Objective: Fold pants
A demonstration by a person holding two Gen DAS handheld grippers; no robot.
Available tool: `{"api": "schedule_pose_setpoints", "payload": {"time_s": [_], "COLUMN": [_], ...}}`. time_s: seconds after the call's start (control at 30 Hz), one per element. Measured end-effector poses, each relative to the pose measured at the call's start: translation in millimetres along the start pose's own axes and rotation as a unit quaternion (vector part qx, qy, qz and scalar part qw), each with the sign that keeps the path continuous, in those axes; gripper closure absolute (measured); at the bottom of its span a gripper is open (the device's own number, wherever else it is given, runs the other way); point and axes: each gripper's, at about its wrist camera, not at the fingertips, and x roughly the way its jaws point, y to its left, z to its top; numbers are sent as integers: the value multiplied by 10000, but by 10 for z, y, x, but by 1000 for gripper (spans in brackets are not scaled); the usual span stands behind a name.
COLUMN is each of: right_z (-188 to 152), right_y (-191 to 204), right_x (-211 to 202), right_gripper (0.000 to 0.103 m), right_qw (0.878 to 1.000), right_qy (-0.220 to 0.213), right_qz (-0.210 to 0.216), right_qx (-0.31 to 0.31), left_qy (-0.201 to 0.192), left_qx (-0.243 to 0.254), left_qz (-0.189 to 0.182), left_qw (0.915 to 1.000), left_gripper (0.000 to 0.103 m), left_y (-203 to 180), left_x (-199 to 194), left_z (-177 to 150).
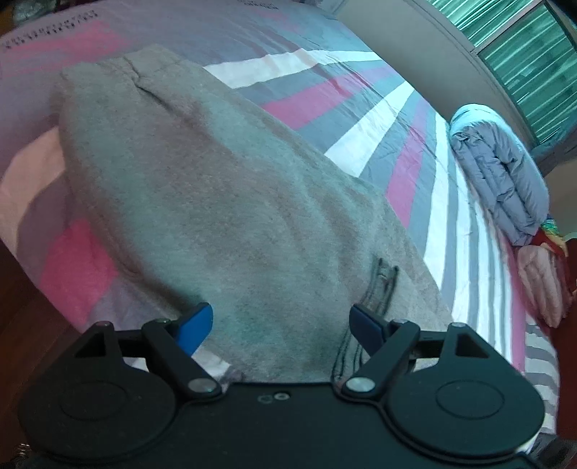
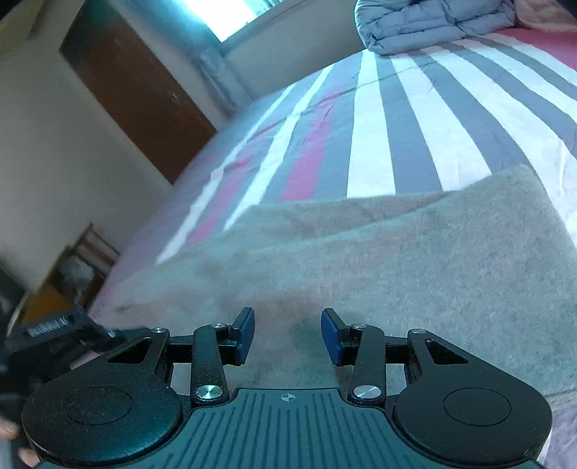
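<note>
While my left gripper point(image 1: 280, 326) hangs wide open and my right gripper point(image 2: 287, 335) part open, both empty over the grey pants point(image 1: 202, 202), striped bedspread point(image 2: 389, 137) bare beyond their far edge, folded quilt point(image 2: 425, 25) by the wall

The pants point(image 1: 216, 202) lie on the bed point(image 1: 360, 108), stretching ahead of the left gripper point(image 1: 281, 324). A folded duvet point(image 1: 505, 173) sits on the bed, far right of it.
</note>
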Motion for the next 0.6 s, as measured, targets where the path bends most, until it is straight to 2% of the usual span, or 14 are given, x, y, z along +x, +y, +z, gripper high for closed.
{"api": "schedule_pose_setpoints", "payload": {"time_s": [0.07, 0.1, 0.17, 0.23, 0.3, 0.37, 0.47, 0.53, 0.6], "right_z": [-97, -91, -2, 119, 234, 261, 183, 124, 31], "right_y": [132, 179, 145, 84, 33, -103, -289, -350, -291], "right_x": [104, 102, 50, -93, -151, -201, -249, -198, -53], "right_gripper": [61, 61, 61, 61, 57, 42, 42, 42, 41], "right_qw": [9970, 9957, 9986, 9994, 9975, 9946, 9881, 9791, 9729], "right_qy": [110, 121, 97, -245, -485, -642, -675, -521, -434], "right_qz": [-319, -356, -43, -56, -391, -793, -1382, -1963, -2222], "right_qx": [-690, -847, -514, -236, -321, -186, 77, -49, -461], "left_qy": [-110, -189, -346, -477, -509, -449, -369, -373, -378], "left_qx": [189, 298, 536, 570, 348, 74, -167, -208, -234], "left_qz": [292, 397, 728, 1015, 1241, 1373, 1522, 1512, 1539], "left_qw": [9993, 9986, 9953, 9921, 9903, 9895, 9875, 9876, 9871], "left_gripper": [26, 24, 23, 23, 23, 23, 23, 22, 21], "left_y": [-34, -45, -43, 36, 201, 376, 583, 631, 658], "left_x": [-67, -104, -158, -191, -182, -136, -26, 21, 69], "left_z": [3, 6, 24, 65, 121, 178, 260, 294, 349]}}
